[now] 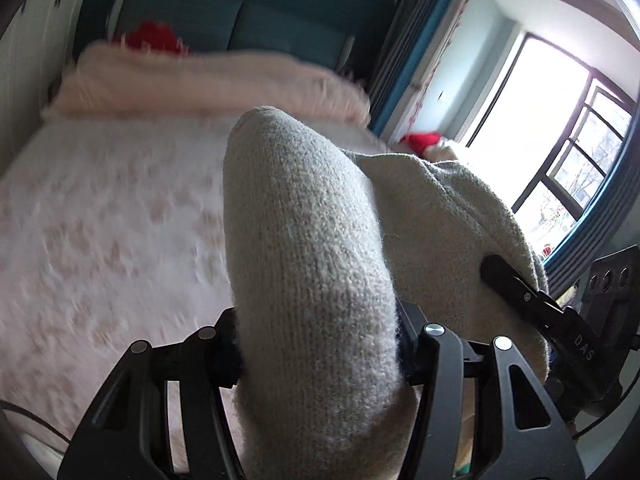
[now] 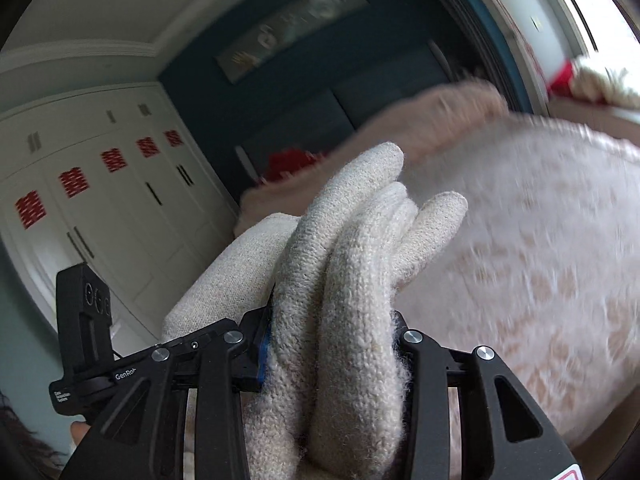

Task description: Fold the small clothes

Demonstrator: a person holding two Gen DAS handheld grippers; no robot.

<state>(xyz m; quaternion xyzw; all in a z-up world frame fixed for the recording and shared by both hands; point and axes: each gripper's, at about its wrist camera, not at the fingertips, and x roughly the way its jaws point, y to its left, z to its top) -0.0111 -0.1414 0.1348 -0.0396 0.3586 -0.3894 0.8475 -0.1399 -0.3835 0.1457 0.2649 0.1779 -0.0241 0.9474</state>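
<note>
A cream knitted glove (image 1: 304,248) is held up in the air above the bed. My left gripper (image 1: 320,356) is shut on its cuff end, which stands up between the jaws. My right gripper (image 2: 332,352) is shut on the finger end of the glove (image 2: 360,248); several knitted fingers stick up past the jaws. The right gripper shows at the right of the left wrist view (image 1: 532,300), pressed against the glove. The left gripper shows at the left of the right wrist view (image 2: 84,312). The fingertips of both grippers are hidden by the knit.
Below lies a pale pink patterned bedspread (image 1: 100,232) with a folded pink blanket (image 1: 208,80) at its far end. Red cloth (image 1: 152,38) lies behind the blanket. A dark teal headboard wall (image 1: 248,12), white wardrobes (image 2: 104,200) and a bright window (image 1: 552,128) surround the bed.
</note>
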